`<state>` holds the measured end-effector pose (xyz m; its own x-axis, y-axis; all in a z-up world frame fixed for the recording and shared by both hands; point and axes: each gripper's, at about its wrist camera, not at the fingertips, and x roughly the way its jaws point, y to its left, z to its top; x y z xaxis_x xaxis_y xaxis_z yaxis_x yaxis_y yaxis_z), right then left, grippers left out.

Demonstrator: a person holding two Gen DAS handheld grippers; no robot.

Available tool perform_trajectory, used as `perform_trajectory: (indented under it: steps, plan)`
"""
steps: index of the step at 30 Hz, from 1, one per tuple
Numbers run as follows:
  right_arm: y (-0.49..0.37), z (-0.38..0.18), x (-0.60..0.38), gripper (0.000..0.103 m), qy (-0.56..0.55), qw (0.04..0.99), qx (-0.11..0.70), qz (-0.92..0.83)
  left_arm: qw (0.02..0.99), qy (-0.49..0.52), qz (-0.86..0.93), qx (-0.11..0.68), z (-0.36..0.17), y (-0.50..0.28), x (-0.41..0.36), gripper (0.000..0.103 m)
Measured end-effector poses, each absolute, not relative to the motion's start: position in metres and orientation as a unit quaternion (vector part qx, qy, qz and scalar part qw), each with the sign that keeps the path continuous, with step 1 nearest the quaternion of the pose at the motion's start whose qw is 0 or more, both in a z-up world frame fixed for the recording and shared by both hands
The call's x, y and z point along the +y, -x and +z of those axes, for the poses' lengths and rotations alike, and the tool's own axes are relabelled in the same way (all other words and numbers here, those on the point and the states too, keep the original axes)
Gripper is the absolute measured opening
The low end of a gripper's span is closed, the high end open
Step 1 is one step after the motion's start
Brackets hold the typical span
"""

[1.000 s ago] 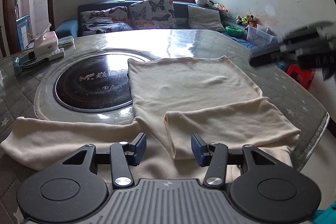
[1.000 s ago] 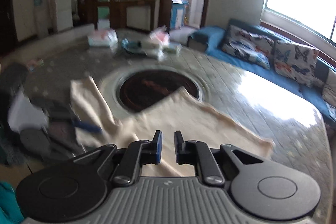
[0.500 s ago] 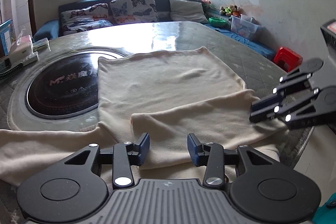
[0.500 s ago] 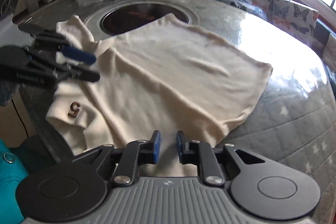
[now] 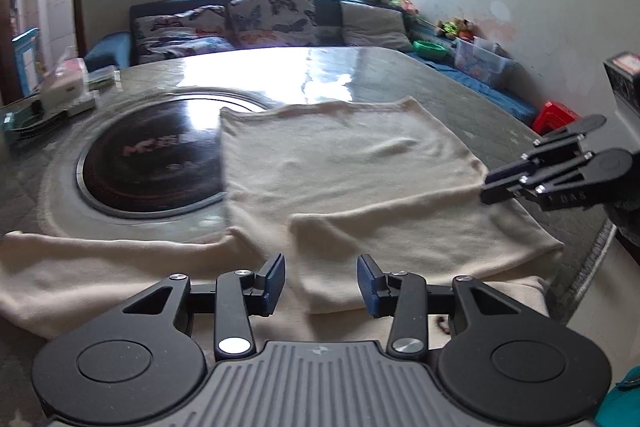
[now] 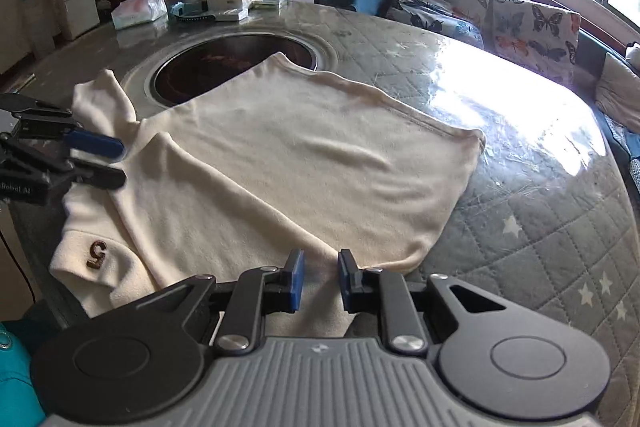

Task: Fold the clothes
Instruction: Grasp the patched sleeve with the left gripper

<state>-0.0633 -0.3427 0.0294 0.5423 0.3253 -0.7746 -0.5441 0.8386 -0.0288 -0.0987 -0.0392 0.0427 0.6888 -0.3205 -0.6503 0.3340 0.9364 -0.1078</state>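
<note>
Left wrist view: cream sweater [image 5: 344, 179] spread flat on the quilted tabletop [image 5: 460, 95], hem toward 12 o'clock, one sleeve trailing out to 9 o'clock, the other sleeve [image 5: 420, 247] folded across the lower body. Left tool [image 5: 321, 285] at 6 o'clock, pads apart, straddling the cuff end of that folded sleeve without pressing it. Right tool [image 5: 494, 185] coming in at 3 o'clock beside the sweater's side edge, pads close together, gap hard to read here. Black induction hob [image 5: 152, 163] sunk into the tabletop at 10 o'clock, partly under the sweater.

Right wrist view: right tool [image 6: 319, 279] at 6 o'clock, pads slightly apart, nothing clamped, just above the sweater's [image 6: 320, 163] near edge. Left tool [image 6: 104, 163] at 9 o'clock over the folded sleeve. Brown "5" patch [image 6: 97, 251] at 8 o'clock.

Likely soft, light, limp knit; sags and slides on the slick cover. Best pinched at cuff, shoulder seam or hem corners, through both layers.
</note>
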Motion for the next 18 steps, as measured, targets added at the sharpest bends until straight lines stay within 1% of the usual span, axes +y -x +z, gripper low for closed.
perform_trajectory:
  steps: [4, 9, 15, 18]
  plan:
    - [0.062, 0.024, -0.339, 0.018, 0.142, 0.865, 0.411, 0.251, 0.931, 0.014, -0.103, 0.351, 0.044, 0.100, -0.006, 0.044]
    - [0.061, 0.028, -0.334, 0.022, 0.145, 0.866, 0.405, 0.254, 0.939, 0.027, 0.009, 0.343, 0.042, 0.098, 0.036, 0.044]
    - [0.062, 0.027, -0.327, 0.023, 0.151, 0.863, 0.405, 0.262, 0.928, 0.061, 0.141, 0.341, 0.034, 0.089, 0.092, 0.042]
    - [0.062, 0.027, -0.326, 0.023, 0.151, 0.862, 0.405, 0.263, 0.918, 0.078, 0.179, 0.345, 0.029, 0.083, 0.113, 0.042]
